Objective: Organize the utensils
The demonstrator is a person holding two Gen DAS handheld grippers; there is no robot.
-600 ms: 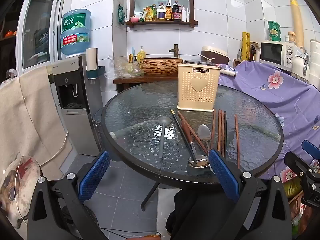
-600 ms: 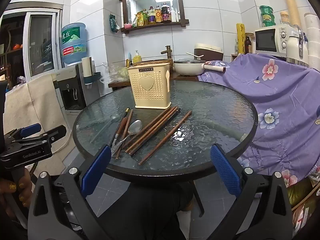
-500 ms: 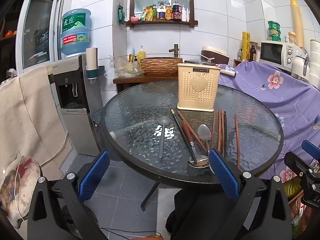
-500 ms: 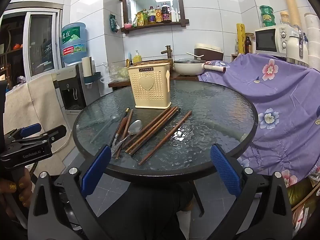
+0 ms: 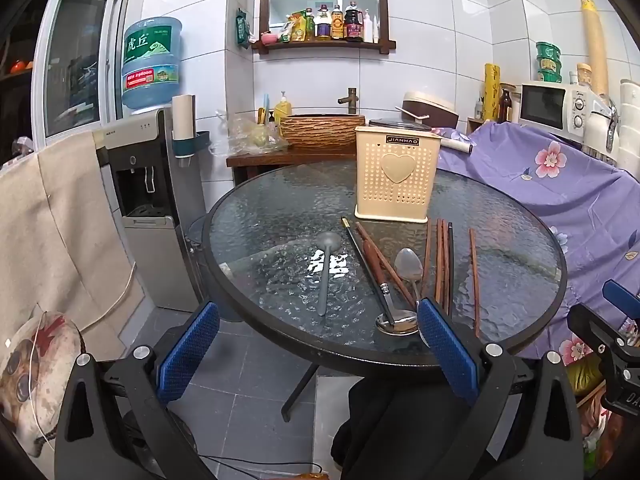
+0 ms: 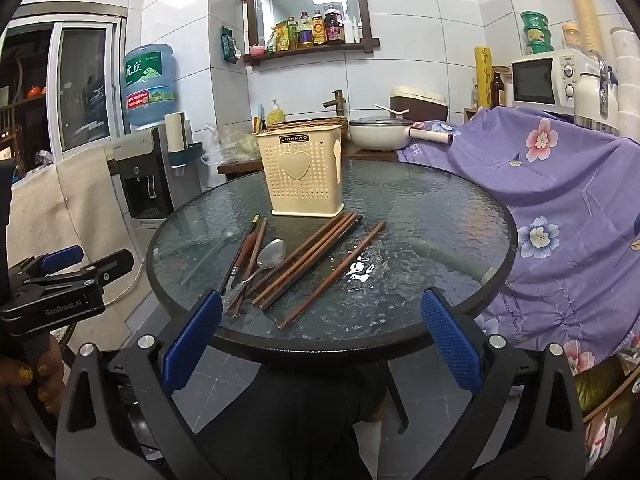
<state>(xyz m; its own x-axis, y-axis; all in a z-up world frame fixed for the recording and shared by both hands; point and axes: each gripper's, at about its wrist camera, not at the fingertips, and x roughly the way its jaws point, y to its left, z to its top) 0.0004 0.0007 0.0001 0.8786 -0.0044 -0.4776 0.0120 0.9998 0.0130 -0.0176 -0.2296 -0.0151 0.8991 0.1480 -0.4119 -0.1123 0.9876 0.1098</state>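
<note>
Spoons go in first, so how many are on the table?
3: grey spoon at left; steel spoon among chopsticks; black-handled spoon by near rim. The holder may hide more.

Interior of cream utensil holder (image 5: 394, 179) not visible from either wrist view; compartments and contents undeterminable. Lower ends of spoon (image 5: 409, 267) and nearest chopsticks (image 5: 442, 264) hidden behind a blue pad of left gripper (image 5: 318, 346). Ladle (image 5: 394, 322) bowl partly covered by same pad. In right wrist view, utensil tips at table (image 6: 400, 336) edge masked by a pad of right gripper (image 6: 320, 334). Grey spoon (image 6: 208, 256) faint through glare, outline barely traceable. Shelf bottle (image 5: 336, 22) labels too small to read. Table leg mostly concealed below tabletop.
</note>
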